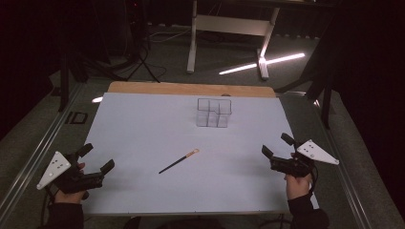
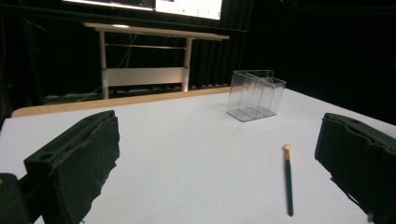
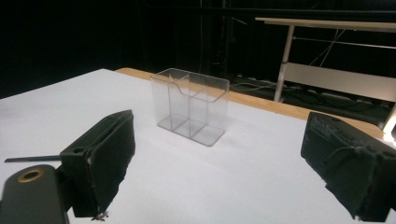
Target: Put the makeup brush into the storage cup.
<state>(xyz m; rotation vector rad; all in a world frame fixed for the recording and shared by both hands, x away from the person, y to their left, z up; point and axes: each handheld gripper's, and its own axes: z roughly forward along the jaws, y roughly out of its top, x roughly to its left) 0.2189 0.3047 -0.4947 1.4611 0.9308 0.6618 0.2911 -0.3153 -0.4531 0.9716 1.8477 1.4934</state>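
A slim dark brush with a pale tip (image 1: 179,161) lies flat near the middle of the white counter (image 1: 143,124), angled toward the front edge. A clear plastic divided box (image 1: 214,112) stands upright nearer the far edge. The left gripper (image 1: 99,158) hovers at the front left corner and the right gripper (image 1: 277,145) at the front right, each with fingers spread and nothing between them.

In your right gripper view, the brush (image 3: 32,158) is hidden behind the near jaw except for its dark handle end. Both forearms leave the high view's bottom edge.
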